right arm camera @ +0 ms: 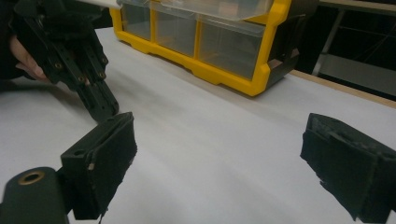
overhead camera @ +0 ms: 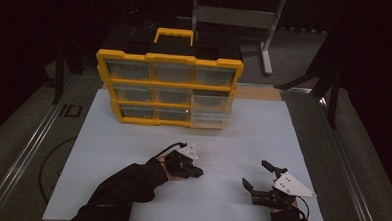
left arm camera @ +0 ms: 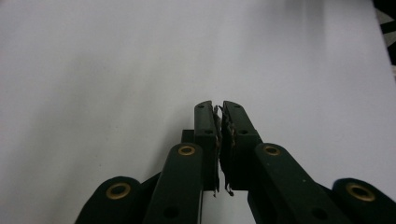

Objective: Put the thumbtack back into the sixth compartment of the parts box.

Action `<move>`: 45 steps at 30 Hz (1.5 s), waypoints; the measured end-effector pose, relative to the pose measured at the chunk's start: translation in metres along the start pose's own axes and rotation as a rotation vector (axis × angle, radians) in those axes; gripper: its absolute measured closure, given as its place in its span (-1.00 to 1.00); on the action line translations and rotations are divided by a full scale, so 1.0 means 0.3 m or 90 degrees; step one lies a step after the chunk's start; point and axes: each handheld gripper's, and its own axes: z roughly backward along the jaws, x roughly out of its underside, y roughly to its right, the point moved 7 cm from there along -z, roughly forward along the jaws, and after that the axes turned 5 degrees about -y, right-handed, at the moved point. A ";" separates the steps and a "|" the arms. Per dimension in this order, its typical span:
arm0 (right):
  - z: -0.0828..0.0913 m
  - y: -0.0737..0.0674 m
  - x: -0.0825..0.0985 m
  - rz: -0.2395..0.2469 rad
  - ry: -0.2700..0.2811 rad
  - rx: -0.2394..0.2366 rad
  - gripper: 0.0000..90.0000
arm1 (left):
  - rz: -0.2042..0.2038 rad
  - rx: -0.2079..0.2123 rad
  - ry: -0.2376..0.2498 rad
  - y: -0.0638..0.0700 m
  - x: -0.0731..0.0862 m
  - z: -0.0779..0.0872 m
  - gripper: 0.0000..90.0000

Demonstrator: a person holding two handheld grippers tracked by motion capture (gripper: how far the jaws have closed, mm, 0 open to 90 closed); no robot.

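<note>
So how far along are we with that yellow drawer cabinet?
Nothing looks done: the drawers of the yellow cabinet all appear pushed in. Nothing is in hand. The left gripper is shut on nothing and the right gripper is open, both over the bare white table, short of the cabinet. Reaching it remains.

Black sleeves covered both forearms; each black gripper [overhead camera: 200, 172] had brass-ringed screw holes, a grey three-cornered plate and a trailing cable.
</note>
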 end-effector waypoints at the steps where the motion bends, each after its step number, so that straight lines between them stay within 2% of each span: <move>1: 0.000 0.000 0.000 -0.001 -0.001 0.000 -0.78 | 0.002 0.000 0.002 0.000 -0.003 0.005 0.91; 8: 0.000 0.000 0.000 -0.001 0.000 -0.001 -0.78 | -0.016 0.009 0.011 0.014 -0.038 0.046 0.91; 11: 0.000 0.000 0.000 0.000 0.000 -0.001 -0.78 | -0.020 0.011 0.025 0.017 -0.062 0.070 0.91; 12: 0.000 -0.001 0.000 -0.002 -0.001 -0.001 -0.78 | -0.023 0.002 0.028 0.014 -0.070 0.079 0.91; 15: -0.001 -0.001 0.000 -0.001 -0.001 -0.002 -0.78 | -0.023 0.006 0.046 0.013 -0.096 0.112 0.91; 23: -0.002 -0.002 0.001 -0.001 -0.001 -0.002 -0.78 | -0.051 -0.010 0.058 0.015 -0.168 0.194 0.91; 28: -0.002 -0.001 0.001 -0.003 -0.002 -0.002 -0.78 | -0.052 -0.012 0.073 0.008 -0.204 0.240 0.91; 29: -0.001 0.000 0.001 -0.002 -0.002 -0.001 -0.78 | -0.054 -0.011 0.080 0.004 -0.220 0.263 0.91; 40: -0.003 -0.001 0.002 0.000 -0.003 0.000 -0.78 | -0.085 -0.030 0.089 -0.002 -0.311 0.375 0.91; 45: -0.004 -0.002 0.002 -0.001 -0.003 -0.001 -0.78 | -0.098 -0.027 0.093 0.002 -0.358 0.413 0.91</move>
